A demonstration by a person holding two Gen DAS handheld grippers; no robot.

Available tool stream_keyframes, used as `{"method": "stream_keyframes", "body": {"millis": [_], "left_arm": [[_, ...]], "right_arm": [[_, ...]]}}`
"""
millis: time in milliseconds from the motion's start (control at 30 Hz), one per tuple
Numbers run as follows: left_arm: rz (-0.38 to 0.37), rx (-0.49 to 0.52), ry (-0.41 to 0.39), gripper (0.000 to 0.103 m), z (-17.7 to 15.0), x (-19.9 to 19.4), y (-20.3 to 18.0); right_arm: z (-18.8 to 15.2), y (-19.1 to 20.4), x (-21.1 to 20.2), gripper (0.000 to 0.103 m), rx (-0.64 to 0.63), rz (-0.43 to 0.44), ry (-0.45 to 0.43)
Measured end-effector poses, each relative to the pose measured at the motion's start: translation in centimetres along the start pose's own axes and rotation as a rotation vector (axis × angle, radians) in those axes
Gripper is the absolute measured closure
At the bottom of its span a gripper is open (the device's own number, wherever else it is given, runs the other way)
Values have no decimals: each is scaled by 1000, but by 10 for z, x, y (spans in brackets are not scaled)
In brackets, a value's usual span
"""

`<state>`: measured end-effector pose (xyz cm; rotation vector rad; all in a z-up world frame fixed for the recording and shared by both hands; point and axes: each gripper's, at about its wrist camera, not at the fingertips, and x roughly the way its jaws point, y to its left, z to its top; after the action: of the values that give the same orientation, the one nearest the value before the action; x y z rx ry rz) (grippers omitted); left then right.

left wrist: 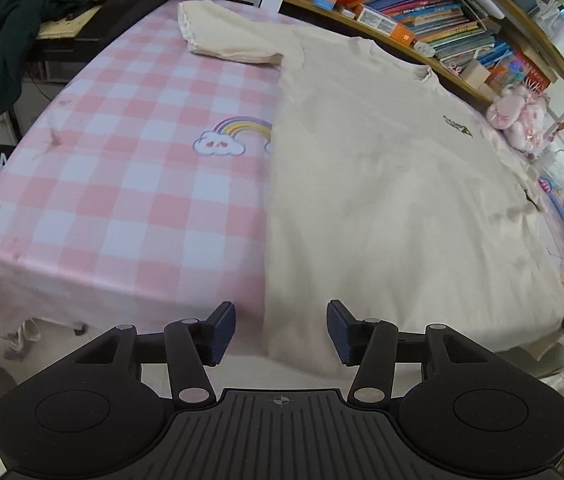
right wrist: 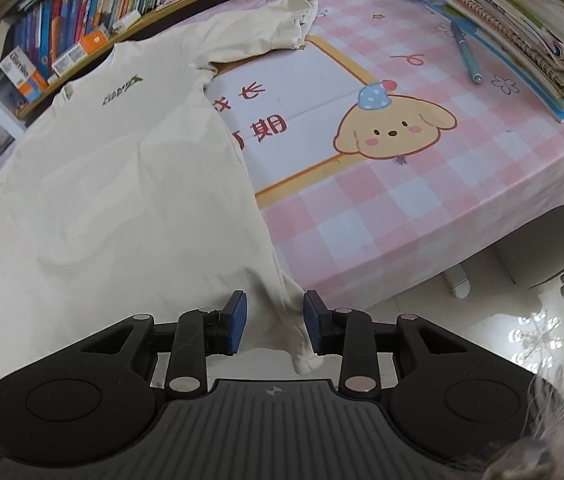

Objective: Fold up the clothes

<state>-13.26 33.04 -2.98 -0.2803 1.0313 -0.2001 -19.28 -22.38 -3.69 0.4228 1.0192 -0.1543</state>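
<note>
The counter point(left wrist: 121, 200) wears a pink-and-white check cloth and stands against a crowded bookshelf point(left wrist: 422, 12), with stacked notebooks point(right wrist: 522, 40) and a pen point(right wrist: 464, 50) at the far right. Your cream T-shirt point(left wrist: 382, 180) lies spread face up across the middle, collar toward the shelf, hem draped over the near edge; both sleeves lie out to the sides.

Left tongs point(left wrist: 281, 332): jaws apart, nothing between the pads, poised at the hem's near left corner. Right tongs point(right wrist: 274, 322): jaws apart at a narrower gap, straddling the hem's near right corner, which hangs in a small fold between the pads (contact not evident, so not a grip).

Handling assessment: the shirt is light, limp knit. It will sag, crease and drag on the cloth, but will not slip from a firm pinch. You should take it at the two hem corners, catching both layers a little inside the edge, and lift evenly so the body stays flat.
</note>
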Motion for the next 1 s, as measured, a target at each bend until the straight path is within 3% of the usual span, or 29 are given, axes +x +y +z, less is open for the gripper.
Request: {"method": "stream_keyframes", "body": {"millis": [167,333,400,467,567,633,800,867,1000], "left_arm": [[-30,34,-23,54,-13,-11,-1],[-43,58,-12,57,-16,6,-3],[-79,67,13,92,-14,15,-11],[-149,46,13,94,-6,14,-27],[-368,43,-92,92,13,3,-66],[-420,61,-132,89,26,6,-94],[-367,69,-127,81,37,16,-104],[-304,55,-116,73,28,12,-90],[-178,18,-77,73,12,9,-62]], "right_arm": [[-1,4,4,73,-69,8,2],[1,5,5,73,-111,11,14],[2,6,5,73,-116,8,17],[2,7,5,73,-122,4,18],[2,8,5,73,-125,-1,20],[2,8,5,73,-119,-1,19],[3,7,5,72,-103,9,20],[3,6,5,73,-99,11,15],[0,3,5,73,-81,24,9]]}}
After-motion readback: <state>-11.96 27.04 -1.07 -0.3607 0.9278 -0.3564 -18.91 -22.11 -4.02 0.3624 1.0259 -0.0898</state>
